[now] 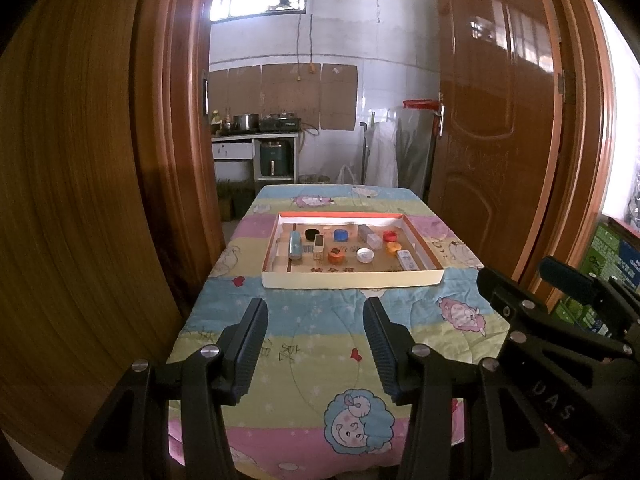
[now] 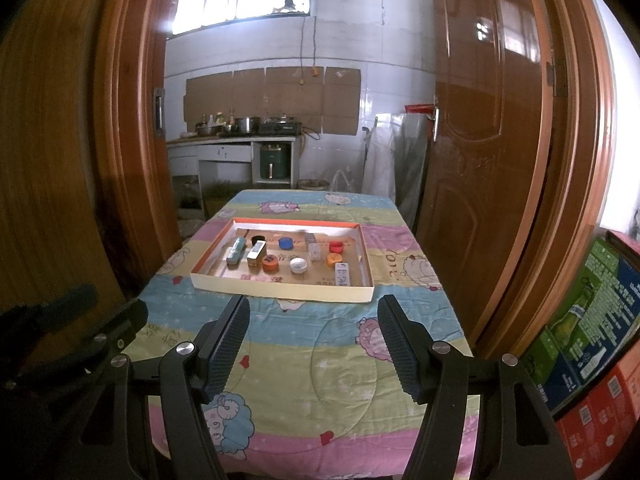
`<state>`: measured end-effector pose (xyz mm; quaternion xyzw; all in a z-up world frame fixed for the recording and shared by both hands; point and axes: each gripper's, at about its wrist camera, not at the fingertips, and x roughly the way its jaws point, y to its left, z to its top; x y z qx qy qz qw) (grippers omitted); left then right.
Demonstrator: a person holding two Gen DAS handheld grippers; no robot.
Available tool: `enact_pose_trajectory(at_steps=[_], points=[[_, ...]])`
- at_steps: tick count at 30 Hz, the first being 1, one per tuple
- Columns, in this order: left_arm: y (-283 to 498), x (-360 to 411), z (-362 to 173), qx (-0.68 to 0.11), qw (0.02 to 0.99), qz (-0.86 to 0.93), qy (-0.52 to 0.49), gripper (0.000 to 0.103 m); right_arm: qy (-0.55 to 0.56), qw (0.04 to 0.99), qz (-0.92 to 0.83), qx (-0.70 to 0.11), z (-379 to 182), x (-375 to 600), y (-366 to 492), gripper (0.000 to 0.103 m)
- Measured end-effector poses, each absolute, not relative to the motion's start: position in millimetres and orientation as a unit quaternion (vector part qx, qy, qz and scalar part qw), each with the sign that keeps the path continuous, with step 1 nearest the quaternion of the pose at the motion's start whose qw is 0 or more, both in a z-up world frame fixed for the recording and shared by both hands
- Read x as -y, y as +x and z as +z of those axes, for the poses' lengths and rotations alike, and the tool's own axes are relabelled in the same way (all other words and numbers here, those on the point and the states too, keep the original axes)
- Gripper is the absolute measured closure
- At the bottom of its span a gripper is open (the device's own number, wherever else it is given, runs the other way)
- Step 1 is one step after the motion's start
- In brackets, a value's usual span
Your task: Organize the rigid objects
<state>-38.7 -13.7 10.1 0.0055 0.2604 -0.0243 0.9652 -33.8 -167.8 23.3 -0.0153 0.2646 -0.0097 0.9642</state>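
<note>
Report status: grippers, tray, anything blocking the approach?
Left gripper and right gripper open, empty, short of tray. Caps and small boxes all inside it. Quilted table cover between shows nothing in the way.

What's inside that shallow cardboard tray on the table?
The tray holds bottle caps, among them a blue cap and a white cap, plus small boxes like the teal box. Its near wall hides the floor strip just behind it.

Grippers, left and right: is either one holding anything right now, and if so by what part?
Nothing is held. The left gripper and right gripper are both open and empty, above the cloth short of the tray.
</note>
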Motion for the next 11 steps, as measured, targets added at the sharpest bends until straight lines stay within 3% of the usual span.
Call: enact_pose_trajectory(at_steps=[11], points=[[-39.0, 17.3, 9.1, -0.262, 0.965, -0.017, 0.008, 0.054, -0.014, 0.964, -0.01, -0.267, 21.3, 169.2, -32.7, 0.035]])
